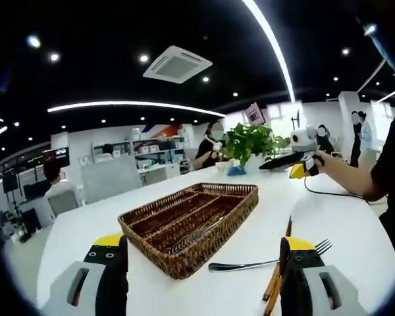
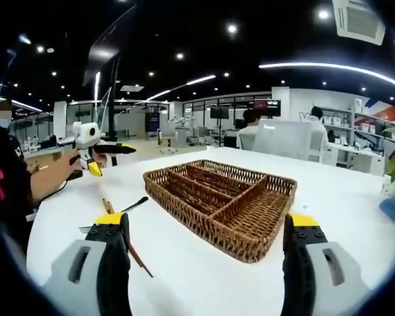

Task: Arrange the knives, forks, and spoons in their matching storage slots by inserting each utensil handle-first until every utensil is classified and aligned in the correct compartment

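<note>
Left gripper view: left gripper point(image 1: 201, 263), jaws spread wide, nothing between them. A wicker tray point(image 1: 245, 195) sits mid-table on the white table point(image 1: 329, 217), its long compartments running near-left to far-right; cutlery lies in one compartment. Right of it a fork point(image 1: 263, 263) lies crosswise, tines right, beside chopsticks point(image 1: 274, 286). A potted plant point(image 1: 250, 141) stands beyond. Right gripper view: right gripper point(image 2: 207, 263), equally wide apart and empty.

Left gripper view: wicker tray point(image 1: 184, 227) blocks 12 o'clock; fork point(image 1: 263, 262) and chopsticks point(image 1: 276, 280) at 2 o'clock; bare tabletop point(image 1: 79, 227) at 10.
</note>
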`<state>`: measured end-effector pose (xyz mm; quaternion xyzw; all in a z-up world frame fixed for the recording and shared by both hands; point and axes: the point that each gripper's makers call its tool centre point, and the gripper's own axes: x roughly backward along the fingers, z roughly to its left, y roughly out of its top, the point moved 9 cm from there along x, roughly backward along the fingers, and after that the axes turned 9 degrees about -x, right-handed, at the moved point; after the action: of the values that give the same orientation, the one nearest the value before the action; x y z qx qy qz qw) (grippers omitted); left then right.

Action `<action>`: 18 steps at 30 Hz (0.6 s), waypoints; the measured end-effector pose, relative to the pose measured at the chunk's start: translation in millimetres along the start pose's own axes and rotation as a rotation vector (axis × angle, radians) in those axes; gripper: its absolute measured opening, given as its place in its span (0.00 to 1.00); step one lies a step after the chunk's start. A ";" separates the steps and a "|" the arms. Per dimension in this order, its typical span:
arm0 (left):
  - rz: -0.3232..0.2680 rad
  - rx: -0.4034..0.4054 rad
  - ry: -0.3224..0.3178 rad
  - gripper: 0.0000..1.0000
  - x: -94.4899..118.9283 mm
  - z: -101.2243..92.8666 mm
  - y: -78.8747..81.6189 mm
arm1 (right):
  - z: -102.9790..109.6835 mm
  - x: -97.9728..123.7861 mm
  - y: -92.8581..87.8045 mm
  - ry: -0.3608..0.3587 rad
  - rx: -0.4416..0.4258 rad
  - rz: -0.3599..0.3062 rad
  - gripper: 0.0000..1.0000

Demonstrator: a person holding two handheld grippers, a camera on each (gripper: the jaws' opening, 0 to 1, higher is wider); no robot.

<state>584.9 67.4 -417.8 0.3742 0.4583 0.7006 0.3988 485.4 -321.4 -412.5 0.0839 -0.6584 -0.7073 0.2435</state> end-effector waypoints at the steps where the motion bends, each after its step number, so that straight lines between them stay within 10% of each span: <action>1: 0.000 -0.001 0.001 1.00 0.1 0.3 -0.1 | 0.4 -0.4 -0.3 0.001 0.000 0.001 0.99; 18: 0.038 -0.025 -0.024 1.00 -3.7 -4.3 -6.1 | 2.8 -0.8 -1.6 0.008 0.008 0.008 0.99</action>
<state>583.9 64.2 -425.4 0.3862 0.4375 0.7092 0.3955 484.5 -318.5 -413.8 0.0850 -0.6604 -0.7034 0.2486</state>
